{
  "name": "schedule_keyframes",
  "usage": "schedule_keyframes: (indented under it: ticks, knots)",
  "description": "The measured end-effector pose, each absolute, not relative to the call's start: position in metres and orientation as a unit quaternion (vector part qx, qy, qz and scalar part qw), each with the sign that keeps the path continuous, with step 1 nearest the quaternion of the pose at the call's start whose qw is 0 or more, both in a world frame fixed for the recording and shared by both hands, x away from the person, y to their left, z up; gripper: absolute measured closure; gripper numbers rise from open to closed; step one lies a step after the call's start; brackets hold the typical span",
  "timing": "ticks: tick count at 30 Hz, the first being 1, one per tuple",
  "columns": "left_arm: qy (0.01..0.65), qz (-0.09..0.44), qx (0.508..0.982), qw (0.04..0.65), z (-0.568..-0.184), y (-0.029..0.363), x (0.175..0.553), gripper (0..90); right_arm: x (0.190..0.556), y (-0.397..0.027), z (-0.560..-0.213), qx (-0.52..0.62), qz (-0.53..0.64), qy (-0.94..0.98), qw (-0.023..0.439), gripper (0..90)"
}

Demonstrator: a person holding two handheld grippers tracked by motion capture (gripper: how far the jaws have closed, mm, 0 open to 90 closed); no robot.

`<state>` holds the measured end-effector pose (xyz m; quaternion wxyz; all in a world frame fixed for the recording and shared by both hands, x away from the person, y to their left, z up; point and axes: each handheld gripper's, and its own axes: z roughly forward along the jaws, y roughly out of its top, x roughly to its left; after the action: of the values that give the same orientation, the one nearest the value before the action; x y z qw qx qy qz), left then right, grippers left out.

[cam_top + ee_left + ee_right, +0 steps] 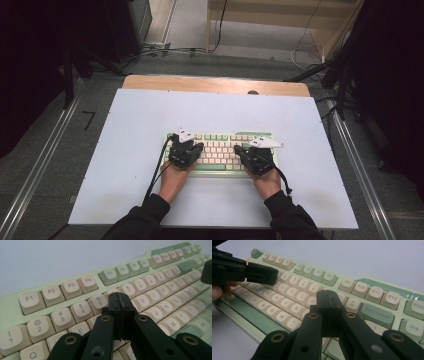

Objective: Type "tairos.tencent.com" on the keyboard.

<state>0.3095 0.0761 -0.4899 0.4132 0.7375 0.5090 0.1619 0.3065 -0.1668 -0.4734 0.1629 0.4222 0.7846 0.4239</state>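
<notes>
A pale green keyboard (220,136) with cream and green keys lies in the middle of the white table top. My left gripper (199,147) rests over its left half, jaws shut with nothing between them; in the left gripper view its tips (119,298) hover above the number and letter rows near the 5 and 6 keys (98,303). My right gripper (238,148) sits over the right half, also shut and empty; its tips (327,295) point at the keys just left of Backspace (375,313). The left gripper (263,273) shows at the upper left of the right gripper view.
The white board (150,115) covers a wooden table (215,84), whose far edge shows beyond it. Metal rails (40,165) run along both sides on the grey floor. Cables (155,175) trail from each gripper toward the person's sleeves.
</notes>
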Motion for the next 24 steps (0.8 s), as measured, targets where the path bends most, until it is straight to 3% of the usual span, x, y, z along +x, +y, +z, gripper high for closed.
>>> schedule_keyframes:
  ticks: [24]
  knots:
    - [0.510, 0.164, 0.728, 0.428, -0.481, 0.091, 0.301, 90.0, 0.306, -0.166, -0.473, 0.422, 0.425, 0.784, 0.165, 87.2]
